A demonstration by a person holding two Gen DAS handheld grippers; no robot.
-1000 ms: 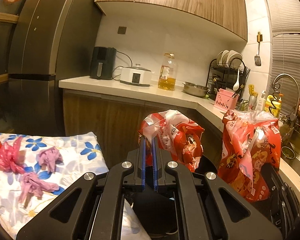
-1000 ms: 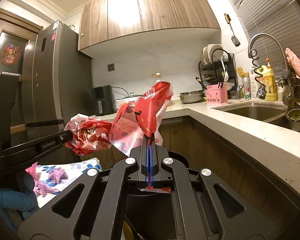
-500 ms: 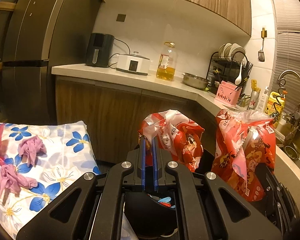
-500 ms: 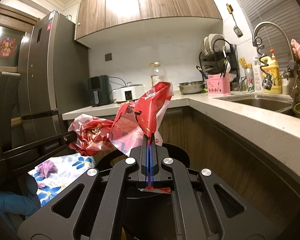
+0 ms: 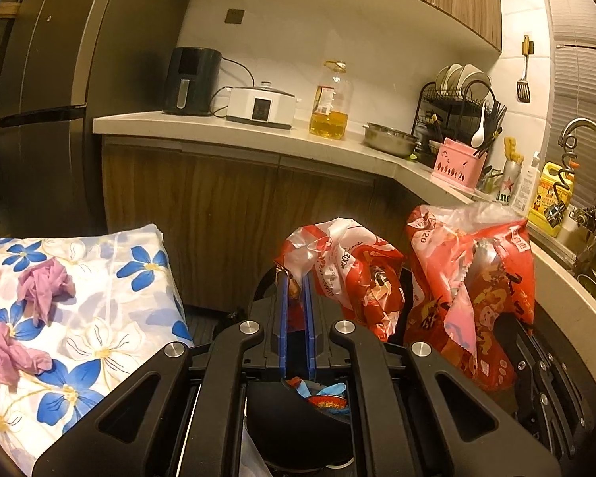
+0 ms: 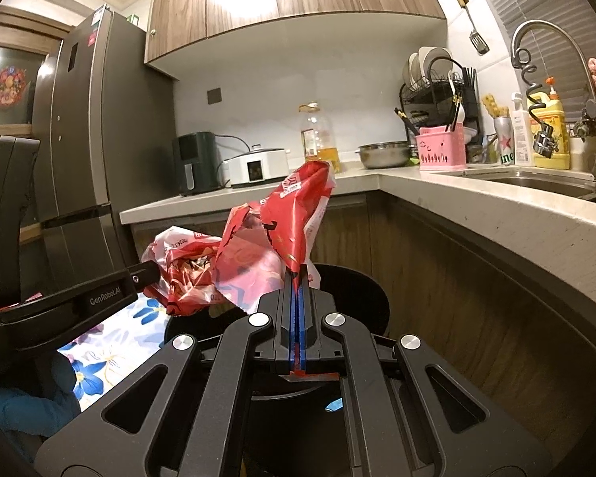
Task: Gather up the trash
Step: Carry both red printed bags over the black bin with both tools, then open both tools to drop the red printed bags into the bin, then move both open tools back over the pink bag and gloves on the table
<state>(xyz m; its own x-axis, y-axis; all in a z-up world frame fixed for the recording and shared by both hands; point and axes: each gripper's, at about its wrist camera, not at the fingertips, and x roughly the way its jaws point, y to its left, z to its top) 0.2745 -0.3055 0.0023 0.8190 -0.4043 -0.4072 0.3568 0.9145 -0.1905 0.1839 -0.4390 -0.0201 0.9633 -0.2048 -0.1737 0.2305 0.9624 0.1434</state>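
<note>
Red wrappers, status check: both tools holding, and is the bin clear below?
Left tool shut on red wrapper. Right tool shut on second red wrapper. Black bin below, open, nothing blocking.

Back along the counter there's a black air fryer beside the fridge, then a white cooker, a big oil bottle, and a steel bowl. Round the corner stand a loaded dish rack, a pink utensil caddy, and a yellow detergent bottle by the faucet. A spatula hangs on the wall.
</note>
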